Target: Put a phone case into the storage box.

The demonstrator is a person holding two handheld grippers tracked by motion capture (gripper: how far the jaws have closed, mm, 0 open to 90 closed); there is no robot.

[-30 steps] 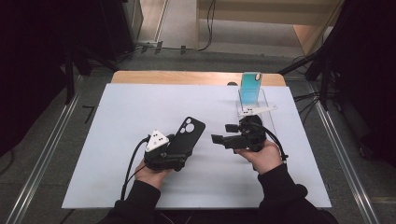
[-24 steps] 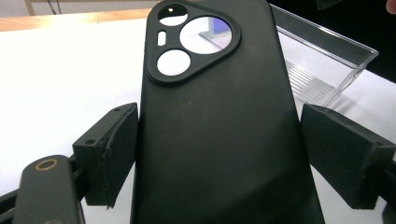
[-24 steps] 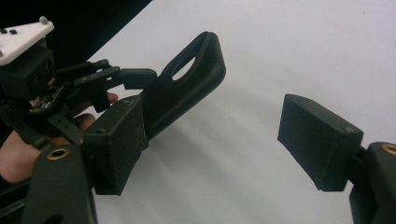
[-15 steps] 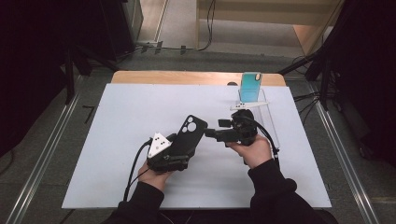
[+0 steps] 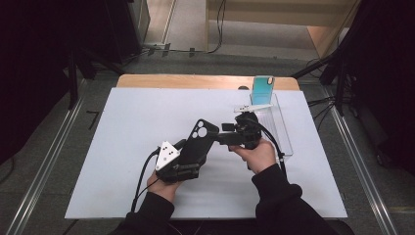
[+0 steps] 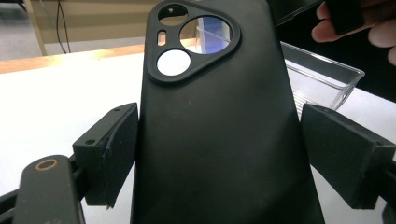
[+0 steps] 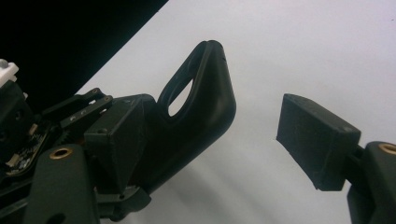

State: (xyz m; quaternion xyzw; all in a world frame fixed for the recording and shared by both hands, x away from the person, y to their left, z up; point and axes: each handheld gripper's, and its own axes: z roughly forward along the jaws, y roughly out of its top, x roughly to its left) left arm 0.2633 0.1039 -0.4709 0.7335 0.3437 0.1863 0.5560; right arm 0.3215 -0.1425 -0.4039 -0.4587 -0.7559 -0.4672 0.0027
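Case [image 5: 198,143]: black phone case, lifted off the mat [image 5: 122,147], clamped across its width by my left gripper [image 5: 188,159]. My right gripper [image 5: 222,134], well apart from it a second ago, is now closing in on its top corner, jaws apart and not yet gripping. Likely a two-handed hold is coming. Tray [image 5: 281,132] with blue phone [image 5: 263,89] is waiting beyond.

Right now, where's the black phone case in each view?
High view: black phone case at table centre, rising from the left gripper.
Left gripper view: phone case upright between the jaws, mid-frame.
Right gripper view: its camera-cutout corner left of centre.
Shared landmark: the triangular camera cutout.
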